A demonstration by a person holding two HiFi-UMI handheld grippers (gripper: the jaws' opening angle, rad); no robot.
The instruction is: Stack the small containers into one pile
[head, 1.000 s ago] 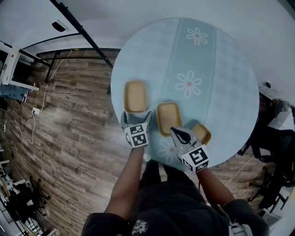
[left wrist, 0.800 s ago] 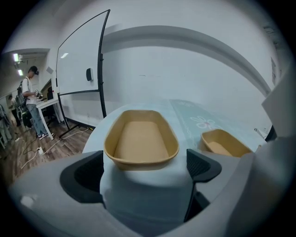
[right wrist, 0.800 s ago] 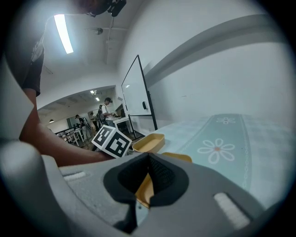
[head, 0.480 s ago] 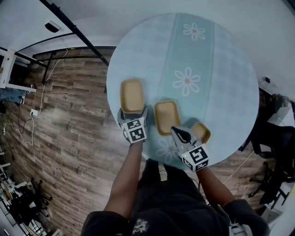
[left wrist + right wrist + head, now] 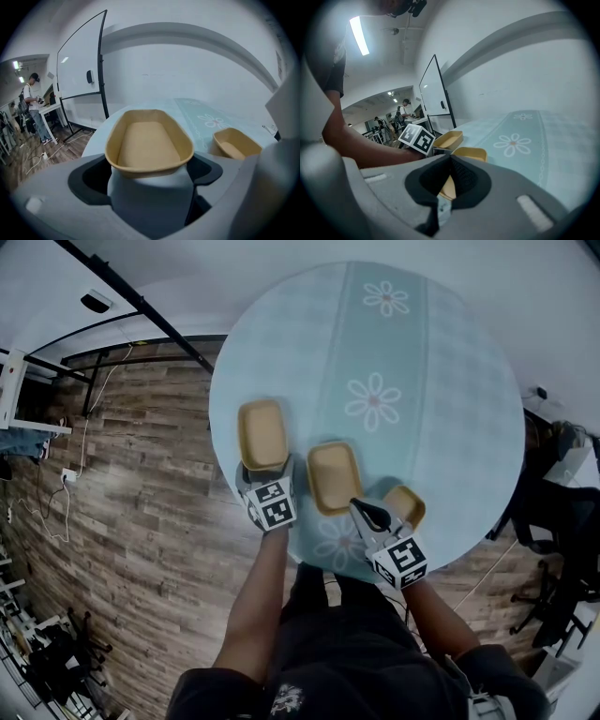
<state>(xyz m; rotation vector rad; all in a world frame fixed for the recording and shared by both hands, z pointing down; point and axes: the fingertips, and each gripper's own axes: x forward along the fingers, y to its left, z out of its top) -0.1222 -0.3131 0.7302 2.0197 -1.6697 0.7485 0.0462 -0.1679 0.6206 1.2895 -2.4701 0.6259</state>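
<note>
Both arms reach out from the near side. The left forearm (image 5: 261, 582) runs straight to the near edge of the round table (image 5: 450, 381), and the right forearm (image 5: 436, 615) comes in at an angle. The left claw (image 5: 267, 471) tilts down at the left container (image 5: 262, 432). Its jaws are wide apart with the container's near end between them. They've just been closing a bit but aren't squeezing yet. The right claw (image 5: 367, 513) is pinched shut on nothing, its tip low between the middle container (image 5: 335, 476) and the right container (image 5: 405, 505).
</note>
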